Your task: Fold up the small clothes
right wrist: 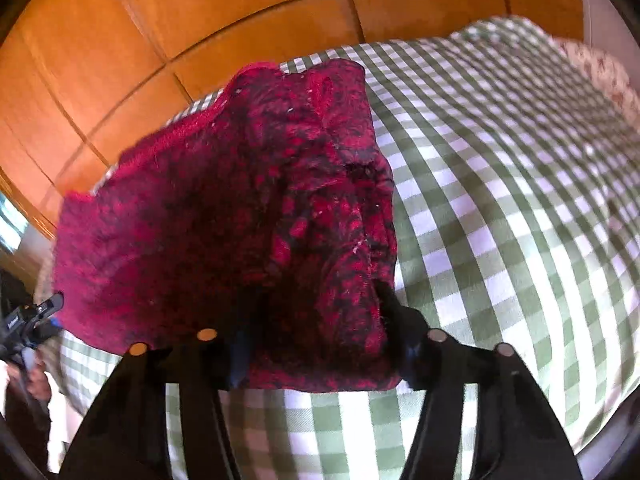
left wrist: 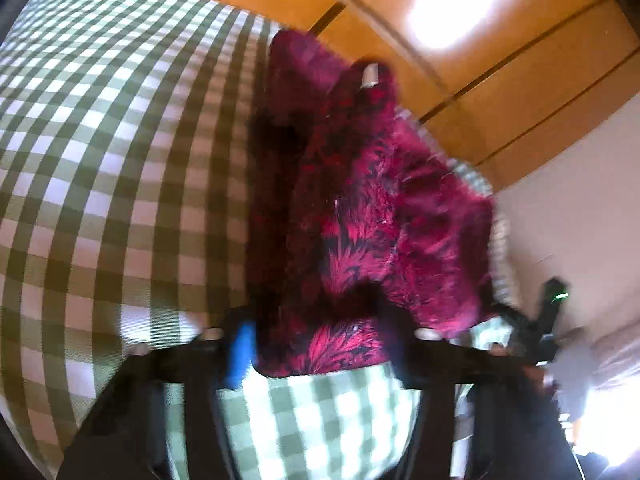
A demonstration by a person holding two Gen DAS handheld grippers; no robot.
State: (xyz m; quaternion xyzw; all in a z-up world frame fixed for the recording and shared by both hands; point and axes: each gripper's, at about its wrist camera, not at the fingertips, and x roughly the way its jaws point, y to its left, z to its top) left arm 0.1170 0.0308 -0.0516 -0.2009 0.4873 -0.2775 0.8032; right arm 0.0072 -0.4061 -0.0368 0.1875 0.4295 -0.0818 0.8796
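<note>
A fluffy crimson and black garment [left wrist: 360,216] lies bunched on the green and white checked bedspread [left wrist: 100,160]. My left gripper [left wrist: 324,320] straddles its near edge, with cloth filling the gap between the blurred dark fingers. In the right wrist view the same garment [right wrist: 224,232] spreads out to the left, and my right gripper [right wrist: 320,336] has a thick fold of it between its fingers [right wrist: 394,320]. Motion blur hides whether any pad presses on the cloth. A white label [left wrist: 370,74] shows at the garment's far end.
Orange wooden panels [right wrist: 200,20] rise behind the bed. A pale wall [left wrist: 580,200] stands to the right. A floral pillow [right wrist: 600,76] lies at the bedspread's far right. A hand [right wrist: 36,380] holding the other gripper's body shows at the left edge.
</note>
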